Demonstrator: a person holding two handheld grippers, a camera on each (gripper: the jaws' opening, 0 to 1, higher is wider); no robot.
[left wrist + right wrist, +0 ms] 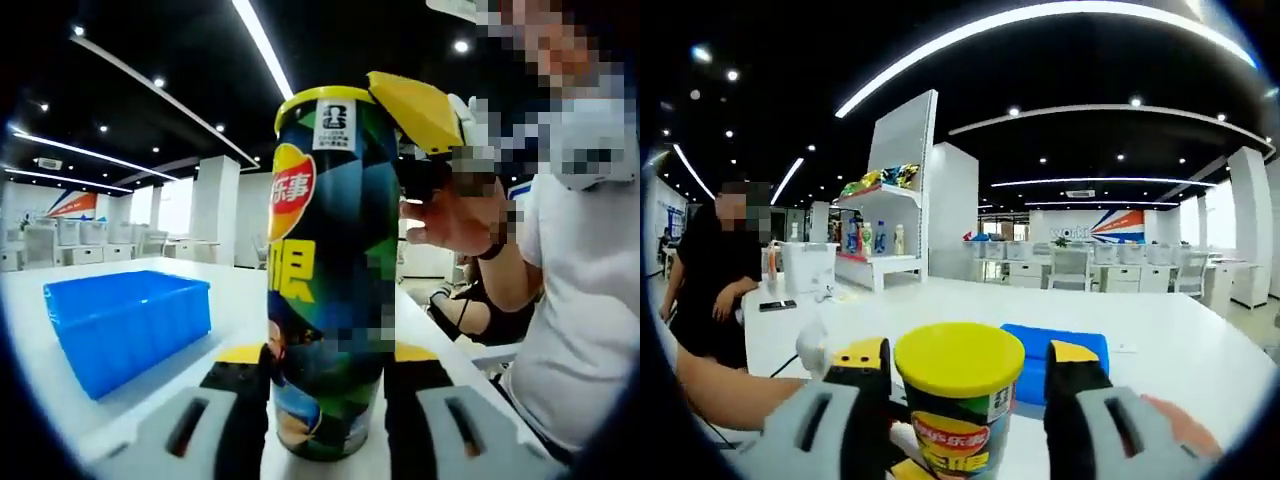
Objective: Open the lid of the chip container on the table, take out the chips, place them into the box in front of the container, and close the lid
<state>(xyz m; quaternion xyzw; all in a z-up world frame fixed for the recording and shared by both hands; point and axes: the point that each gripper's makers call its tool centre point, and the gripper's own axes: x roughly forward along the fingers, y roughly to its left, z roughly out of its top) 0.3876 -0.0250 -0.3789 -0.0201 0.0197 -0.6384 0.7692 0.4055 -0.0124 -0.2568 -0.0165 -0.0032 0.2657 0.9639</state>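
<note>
The chip can [330, 260], dark with a colourful print, stands upright on the white table [240, 300]. Its yellow lid [322, 98] sits on top. My left gripper [327, 358] is shut on the can's lower body, one jaw against each side. A yellow-tipped finger [415, 105] of the right gripper rests against the lid's right rim. In the right gripper view the yellow lid [960, 360] lies between the jaws of my right gripper [968, 355], which is open with a small gap on the right side. The blue box [130, 320] sits to the can's left, also seen behind the lid as the blue box [1060, 360].
A person in a white shirt [580, 300] stands close on the right, a hand [455, 215] raised beside the can. Another person in black [710, 270] stands at the table's far side near a phone [777, 305]. A display shelf [880, 230] rises behind the table [1180, 340].
</note>
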